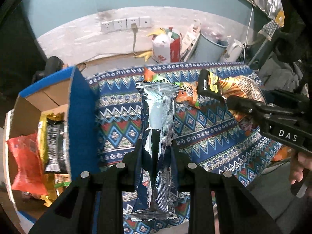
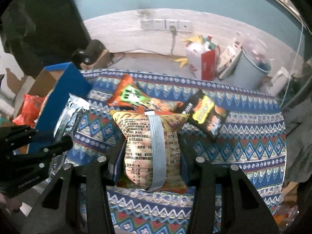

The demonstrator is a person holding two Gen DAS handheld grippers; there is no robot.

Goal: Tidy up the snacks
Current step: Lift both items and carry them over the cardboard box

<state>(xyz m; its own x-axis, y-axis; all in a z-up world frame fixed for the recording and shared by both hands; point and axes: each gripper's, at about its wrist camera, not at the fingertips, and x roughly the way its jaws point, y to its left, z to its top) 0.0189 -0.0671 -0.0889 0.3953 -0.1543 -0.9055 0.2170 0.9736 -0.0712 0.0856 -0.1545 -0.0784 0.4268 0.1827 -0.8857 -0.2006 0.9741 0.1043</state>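
Left wrist view: the left gripper (image 1: pixel 156 156) clamps a silver packet (image 1: pixel 156 128) at centre frame, the blue box (image 1: pixel 81 105) at left; carry it level over the rim

Right wrist view: the right gripper (image 2: pixel 151 152) squeezes a puffy yellow bag (image 2: pixel 150 146) at centre frame above the patterned cloth (image 2: pixel 243 146); grip gently

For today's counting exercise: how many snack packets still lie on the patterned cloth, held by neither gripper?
2: an orange-and-green packet at the cloth's far side, and a black-and-yellow packet to its right. Others may be hidden behind the held bags.

Five loose snack packets (image 2: pixel 148 152), one cardboard box (image 1: pixel 81 105), four wall sockets (image 1: pixel 126 24)
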